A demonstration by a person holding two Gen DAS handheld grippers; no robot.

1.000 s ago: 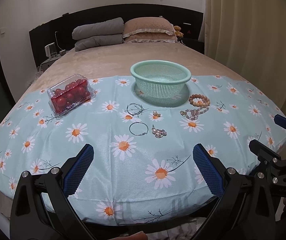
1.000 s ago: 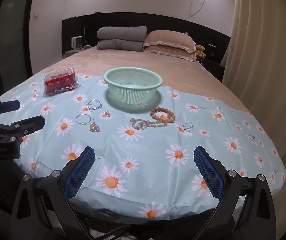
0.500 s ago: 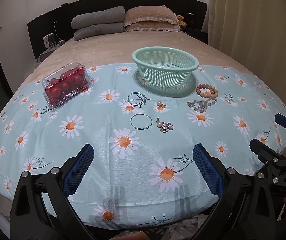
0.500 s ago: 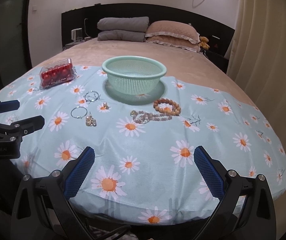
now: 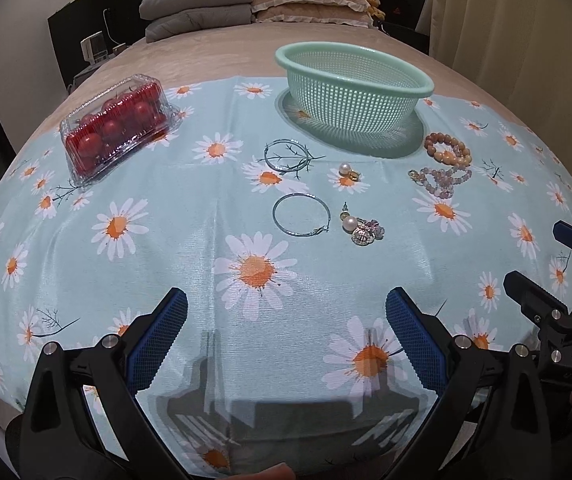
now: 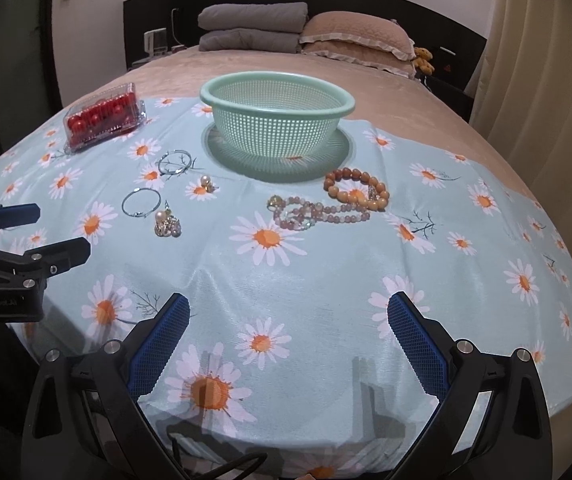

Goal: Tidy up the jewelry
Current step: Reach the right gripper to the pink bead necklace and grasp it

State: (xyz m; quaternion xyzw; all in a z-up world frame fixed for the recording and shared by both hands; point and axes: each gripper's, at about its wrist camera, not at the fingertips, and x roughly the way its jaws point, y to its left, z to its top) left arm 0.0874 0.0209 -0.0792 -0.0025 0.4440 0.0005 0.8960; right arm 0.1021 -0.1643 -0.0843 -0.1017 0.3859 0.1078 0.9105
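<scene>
A green mesh basket (image 5: 390,76) (image 6: 338,106) stands on the daisy cloth. In front of it lie two silver hoops (image 5: 301,215) (image 5: 288,155), a pearl earring (image 5: 349,171), a pearl and charm cluster (image 5: 360,230) (image 6: 168,223), an orange bead bracelet (image 5: 446,149) (image 6: 356,190) and a pink bead bracelet (image 5: 442,180) (image 6: 310,212). My left gripper (image 5: 286,336) is open and empty over the near cloth, short of the hoops. My right gripper (image 6: 288,336) is open and empty, short of the bracelets.
A clear box of red tomatoes (image 5: 116,124) (image 6: 104,116) sits at the left on the cloth (image 5: 166,240). Pillows and folded grey blankets (image 6: 254,28) lie at the bed's head. A curtain (image 6: 546,60) hangs at the right.
Both grippers have moved forward over the cloth toward the jewelry, which now looks larger. Both stay open. Nothing on the cloth has moved.
</scene>
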